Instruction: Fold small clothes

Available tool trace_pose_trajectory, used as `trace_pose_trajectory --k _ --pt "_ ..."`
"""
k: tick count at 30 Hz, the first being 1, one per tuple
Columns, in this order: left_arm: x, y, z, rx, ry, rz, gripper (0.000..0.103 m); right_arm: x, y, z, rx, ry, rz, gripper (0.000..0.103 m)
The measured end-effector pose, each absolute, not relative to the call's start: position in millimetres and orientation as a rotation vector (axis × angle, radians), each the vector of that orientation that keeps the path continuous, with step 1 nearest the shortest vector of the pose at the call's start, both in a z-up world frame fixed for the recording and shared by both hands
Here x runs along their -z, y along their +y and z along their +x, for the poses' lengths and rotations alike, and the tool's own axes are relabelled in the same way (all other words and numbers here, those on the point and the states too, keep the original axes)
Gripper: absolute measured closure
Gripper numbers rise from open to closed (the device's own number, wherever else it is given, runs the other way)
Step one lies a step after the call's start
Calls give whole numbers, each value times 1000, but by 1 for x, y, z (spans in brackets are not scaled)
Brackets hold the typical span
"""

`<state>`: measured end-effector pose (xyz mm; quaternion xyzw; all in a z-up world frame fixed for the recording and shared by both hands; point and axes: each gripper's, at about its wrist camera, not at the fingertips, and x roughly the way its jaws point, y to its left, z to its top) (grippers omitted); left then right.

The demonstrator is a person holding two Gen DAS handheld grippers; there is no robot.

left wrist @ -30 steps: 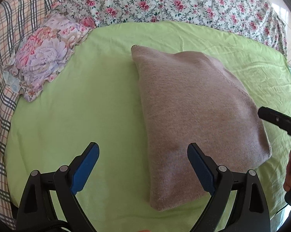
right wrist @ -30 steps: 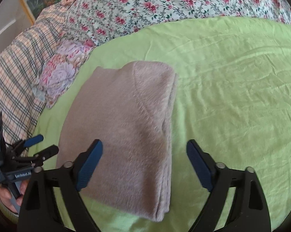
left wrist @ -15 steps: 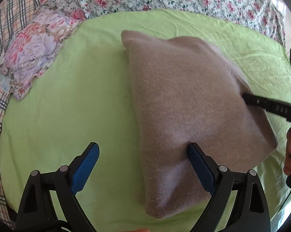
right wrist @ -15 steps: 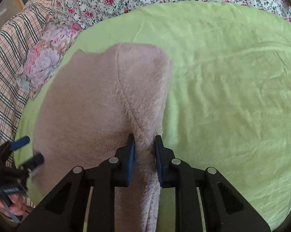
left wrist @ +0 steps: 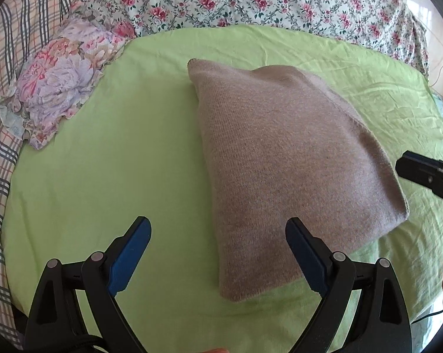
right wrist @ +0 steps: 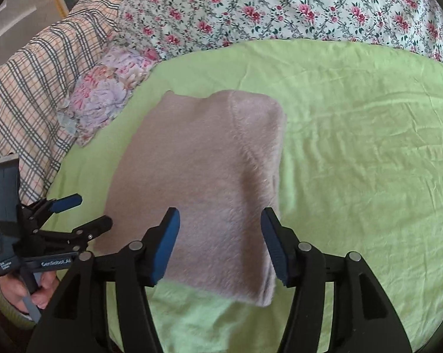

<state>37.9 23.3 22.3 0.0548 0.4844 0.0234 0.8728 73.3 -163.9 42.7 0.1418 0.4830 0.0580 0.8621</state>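
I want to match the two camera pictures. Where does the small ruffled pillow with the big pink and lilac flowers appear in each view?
Left wrist view: the small ruffled pillow with big pink and lilac flowers lies upper left, at the green sheet's edge.
Right wrist view: the pillow lies left of centre, above the folded garment's far left corner.
Shared landmark: the folded beige knitted garment on the light green bed sheet.

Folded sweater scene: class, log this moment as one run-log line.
garment: mauve knit sweater folded on green sheet | left gripper: open, empty | right gripper: opening, above sweater, not gripping
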Motion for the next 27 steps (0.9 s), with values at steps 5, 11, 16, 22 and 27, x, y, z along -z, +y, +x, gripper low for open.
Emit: trace_pose_trajectory --k 5,11,16,22,27 --pt "-31 22 27 -50 988 112 9 -42 -148 62 -145 1030 279 33" --pt "-37 19 17 -44 971 116 9 -41 -131 53 -169 1035 249 23" --pt "-42 18 10 -33 955 119 9 -40 -127 49 -167 1035 233 21" --pt "-46 19 4 -31 940 116 9 -42 -128 45 -153 1029 232 16" --pt "-47 19 0 -31 938 115 9 -42 -127 44 -153 1030 233 13"
